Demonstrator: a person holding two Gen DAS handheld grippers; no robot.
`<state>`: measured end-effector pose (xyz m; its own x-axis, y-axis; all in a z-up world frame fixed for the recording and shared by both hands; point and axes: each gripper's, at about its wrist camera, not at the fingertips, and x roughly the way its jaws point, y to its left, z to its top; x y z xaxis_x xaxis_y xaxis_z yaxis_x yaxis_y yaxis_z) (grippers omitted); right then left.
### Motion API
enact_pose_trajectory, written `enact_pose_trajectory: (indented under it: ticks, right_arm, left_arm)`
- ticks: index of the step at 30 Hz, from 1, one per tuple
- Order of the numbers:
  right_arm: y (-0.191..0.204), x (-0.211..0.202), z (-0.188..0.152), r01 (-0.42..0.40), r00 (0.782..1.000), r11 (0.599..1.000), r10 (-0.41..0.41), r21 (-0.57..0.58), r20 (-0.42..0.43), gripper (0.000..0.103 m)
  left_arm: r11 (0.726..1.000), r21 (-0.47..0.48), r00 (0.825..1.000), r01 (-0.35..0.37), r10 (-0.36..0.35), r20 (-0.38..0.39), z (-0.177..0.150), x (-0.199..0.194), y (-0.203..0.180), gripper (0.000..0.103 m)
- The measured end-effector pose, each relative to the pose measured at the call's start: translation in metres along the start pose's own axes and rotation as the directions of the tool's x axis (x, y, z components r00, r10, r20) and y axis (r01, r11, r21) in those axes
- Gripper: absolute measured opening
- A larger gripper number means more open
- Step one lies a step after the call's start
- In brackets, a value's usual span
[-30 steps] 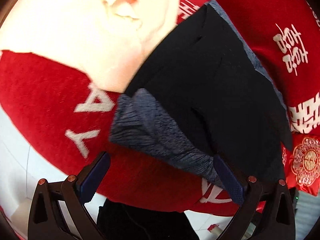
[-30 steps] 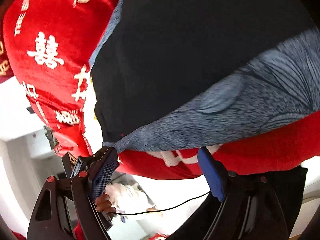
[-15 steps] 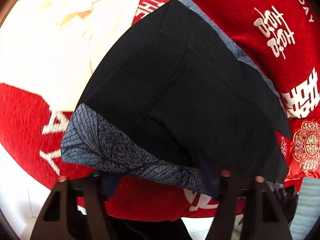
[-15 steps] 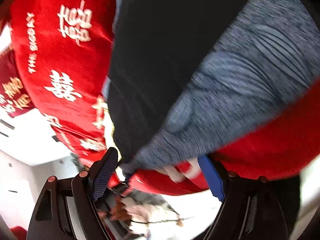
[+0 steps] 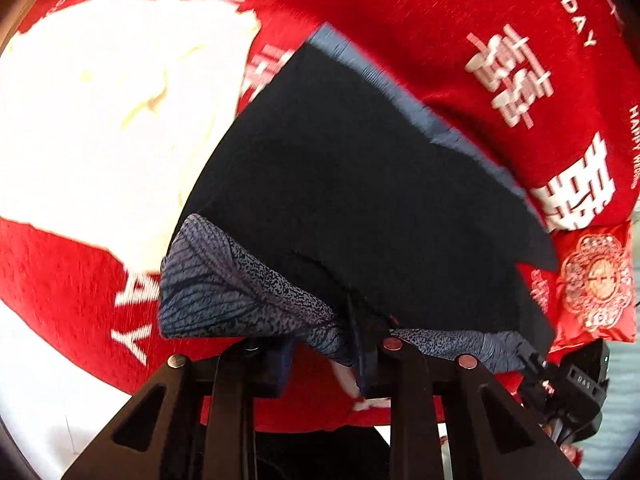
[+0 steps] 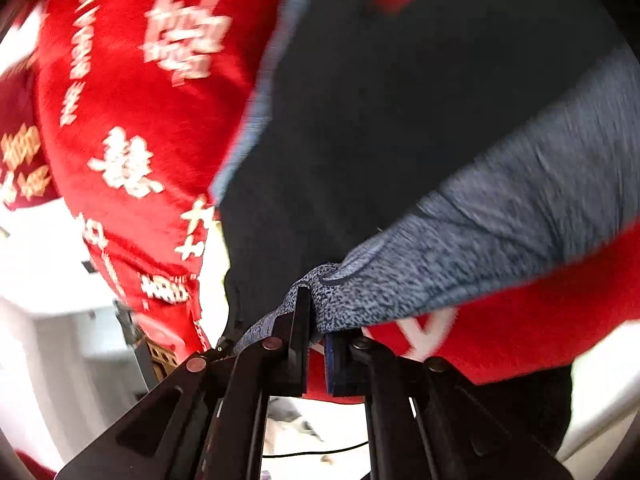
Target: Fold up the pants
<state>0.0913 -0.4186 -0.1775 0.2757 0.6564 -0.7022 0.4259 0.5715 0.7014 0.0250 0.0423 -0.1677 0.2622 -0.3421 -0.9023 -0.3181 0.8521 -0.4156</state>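
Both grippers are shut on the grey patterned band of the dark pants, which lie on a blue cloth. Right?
Not quite: the cloth is red, as the left wrist view shows. The left gripper and right gripper are both shut on the pants' grey band.

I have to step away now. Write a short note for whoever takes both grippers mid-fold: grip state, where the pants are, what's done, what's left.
Left hand-held gripper: shut on the grey patterned band at the near edge of the black pants.
Right hand-held gripper: shut on the same band near its other end.
The pants lie spread on the red cloth with white lettering, beside a cream garment.
Done: both ends of the near edge gripped.
Left: probably lift together, carry the edge over the far side, release and smooth.
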Motion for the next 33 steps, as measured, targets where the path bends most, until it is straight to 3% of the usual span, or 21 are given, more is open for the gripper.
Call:
enact_pose_trajectory:
  ticks: [6,10,14,19,21,25,26,27,28,29,30,33]
  right_arm:
    - [0.054,0.006,0.075,0.031,0.998,0.984,-0.04,-0.178,-0.047,0.006]
    - [0.08,0.03,0.144,0.028,0.995,0.971,-0.05,-0.236,-0.091,0.006]
    - [0.094,0.072,0.203,0.056,0.984,0.954,-0.102,-0.295,-0.144,0.009]
    - [0.089,0.145,0.264,0.136,0.957,0.932,-0.212,-0.337,-0.2,0.01]
    - [0.079,0.174,0.277,0.182,0.934,0.915,-0.274,-0.359,-0.227,0.01]
    - [0.068,0.181,0.283,0.168,0.932,0.928,-0.259,-0.333,-0.253,0.01]
    - [0.069,0.178,0.282,0.164,0.931,0.931,-0.256,-0.326,-0.26,0.015]
    - [0.071,0.174,0.282,0.167,0.931,0.93,-0.258,-0.328,-0.257,0.024]
    - [0.075,0.168,0.281,0.171,0.932,0.925,-0.264,-0.34,-0.248,0.031]
    - [0.08,0.162,0.278,0.172,0.934,0.919,-0.267,-0.355,-0.239,0.051]
    - [0.088,0.153,0.274,0.174,0.937,0.91,-0.271,-0.376,-0.221,0.068]
    - [0.107,0.139,0.26,0.177,0.943,0.881,-0.28,-0.438,-0.181,0.072]
  left_arm:
    - [0.999,0.038,0.995,0.034,-0.037,0.092,0.048,-0.018,-0.04,0.026]
    - [0.998,0.06,0.982,0.028,-0.039,0.186,0.107,-0.01,-0.066,0.026]
    - [0.994,0.068,0.968,-0.081,0.062,0.243,0.165,0.034,-0.082,0.026]
    - [0.972,0.051,0.951,-0.229,0.213,0.223,0.211,0.111,-0.08,0.027]
    - [0.963,0.03,0.946,-0.268,0.257,0.196,0.222,0.133,-0.081,0.032]
    - [0.96,0.008,0.939,-0.28,0.273,0.208,0.223,0.121,-0.084,0.033]
    - [0.957,0.006,0.933,-0.289,0.281,0.226,0.221,0.109,-0.086,0.046]
    - [0.952,0.001,0.924,-0.305,0.295,0.241,0.219,0.102,-0.09,0.075]
    - [0.946,-0.007,0.91,-0.325,0.314,0.271,0.211,0.088,-0.084,0.083]
    - [0.94,-0.007,0.896,-0.34,0.326,0.3,0.2,0.074,-0.084,0.084]
    - [0.938,0.006,0.897,-0.347,0.33,0.295,0.196,0.069,-0.084,0.084]
    - [0.929,0.062,0.913,-0.364,0.343,0.22,0.186,0.085,-0.085,0.084]
